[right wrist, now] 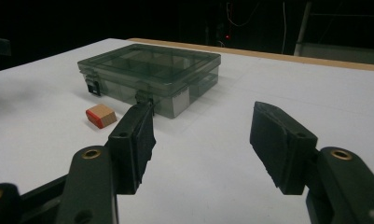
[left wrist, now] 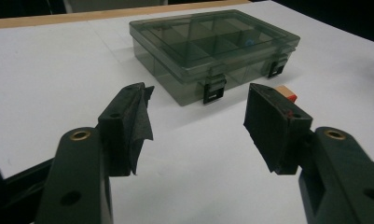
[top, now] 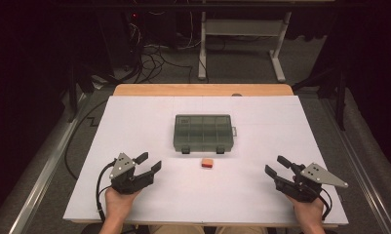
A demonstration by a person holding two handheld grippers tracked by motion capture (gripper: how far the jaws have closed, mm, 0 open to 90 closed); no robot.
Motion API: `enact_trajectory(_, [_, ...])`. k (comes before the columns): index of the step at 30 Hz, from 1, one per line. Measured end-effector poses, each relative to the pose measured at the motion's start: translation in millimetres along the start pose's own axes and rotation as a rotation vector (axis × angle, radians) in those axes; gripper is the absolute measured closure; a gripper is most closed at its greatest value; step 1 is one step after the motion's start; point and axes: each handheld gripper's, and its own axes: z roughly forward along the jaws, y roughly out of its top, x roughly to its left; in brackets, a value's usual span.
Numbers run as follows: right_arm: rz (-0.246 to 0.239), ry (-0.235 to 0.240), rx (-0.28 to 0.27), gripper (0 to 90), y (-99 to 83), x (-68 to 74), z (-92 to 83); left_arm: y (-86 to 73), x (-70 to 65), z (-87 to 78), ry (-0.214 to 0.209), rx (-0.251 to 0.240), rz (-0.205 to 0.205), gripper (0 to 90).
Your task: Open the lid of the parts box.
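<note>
A smoky clear compartment box [top: 203,132] with its lid down and two black latches sits mid-table, also seen as the box [left wrist: 212,49] and the box [right wrist: 152,74]. A small red and tan block [top: 207,163] lies just in front of it; the block [right wrist: 101,115] shows whole in the right gripper view, and the block [left wrist: 287,93] peeks past a jaw in the left gripper view. My left gripper [top: 149,163] stands open at the front left, left gripper [left wrist: 196,123] with nothing between its jaws. My right gripper [top: 276,165] is open at the front right, right gripper [right wrist: 203,140] likewise holding nothing.
A white sheet [top: 134,126] covers the table, with a wooden edge [top: 203,89] at the far side. Beyond it the floor holds cables [top: 154,58] and a white desk frame [top: 242,34]. A metal rail [top: 42,170] runs along the left.
</note>
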Motion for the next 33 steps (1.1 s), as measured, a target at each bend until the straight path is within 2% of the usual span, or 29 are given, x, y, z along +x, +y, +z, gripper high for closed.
enact_trajectory(6, [0.01, 0.02, 0.001, 39.8, 1.4, 4.2, 6.5, -0.2, -5.3, 2.8, -0.003, -0.008, -0.007, 39.7])
enact_trajectory(12, [-0.027, 0.049, 0.025, 39.8, 1.7, 10.7, 13.8, 0.6, -7.9, 5.9, 0.003, 0.005, 0.006, 39.6])
enact_trajectory(14, [-0.026, 0.057, 0.028, 39.8, 2.4, 11.7, 16.3, 2.0, -9.9, 8.4, 0.016, 0.019, 0.039, 39.5])
enact_trajectory(16, [-0.025, 0.064, 0.028, 39.8, 3.5, 12.3, 20.4, 3.0, -11.6, 10.7, 0.015, 0.023, 0.053, 39.5])
enact_trajectory(24, [-0.034, 0.074, 0.039, 40.1, 9.6, 17.8, 37.6, 9.5, -15.8, 17.9, 0.001, 0.026, 0.058, 40.4])
enact_trajectory(33, [-0.007, 0.069, 0.062, 41.2, 10.9, 17.9, 56.7, 15.2, -13.5, 28.1, -0.016, 0.024, 0.042, 40.8])
